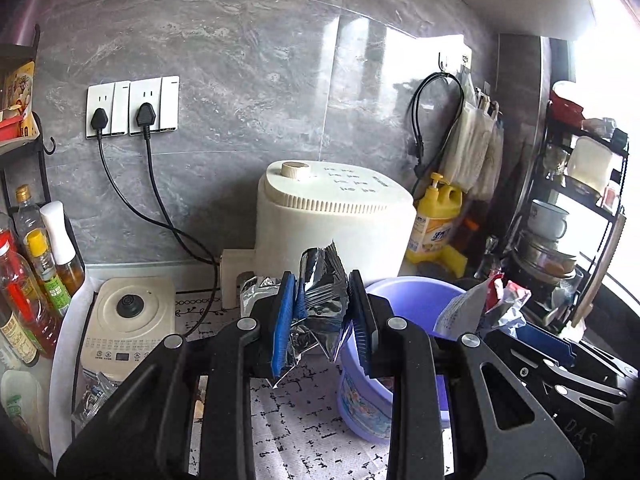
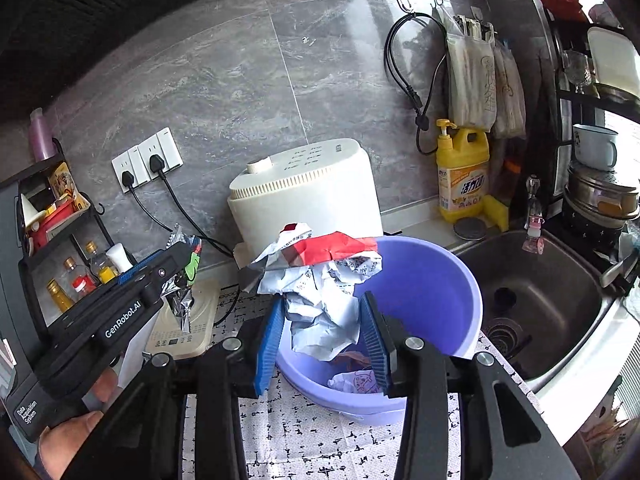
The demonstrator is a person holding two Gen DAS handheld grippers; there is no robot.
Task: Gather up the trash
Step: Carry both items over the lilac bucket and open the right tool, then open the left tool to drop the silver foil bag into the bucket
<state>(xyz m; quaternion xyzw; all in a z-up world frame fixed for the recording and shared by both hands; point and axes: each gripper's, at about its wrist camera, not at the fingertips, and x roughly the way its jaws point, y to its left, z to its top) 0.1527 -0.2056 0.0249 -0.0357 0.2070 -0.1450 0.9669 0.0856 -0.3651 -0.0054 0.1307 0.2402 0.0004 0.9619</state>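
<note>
While the left wrist view gives us the silver foil wrapper (image 1: 320,292) head-on, pinched between the blue pads of the left tool (image 1: 325,320), the right wrist view shows that same wrapper (image 2: 182,296) only from the side, dangling from the left tool (image 2: 176,268) above the small cream appliance (image 2: 188,332). Only the right view lets us look into the purple bucket (image 2: 432,280), where more crumpled paper lies at the bottom. In it the right tool (image 2: 325,340) has its jaws apart, wider than the white-and-red crumpled packet (image 2: 320,280) standing between them; whether either pad touches the paper we cannot tell. That packet hangs over the bucket's near rim. The left view shows it (image 1: 480,304) only at the edge, with the right tool (image 1: 544,352) partly cut off. The bucket stands on a patterned mat (image 2: 304,432) on the counter, in front of a cream cooker (image 2: 308,196) and beside the sink (image 2: 540,300). A hand (image 2: 76,424) on the left tool's grip is mostly hidden. The packet's print is too small for us to read.
</note>
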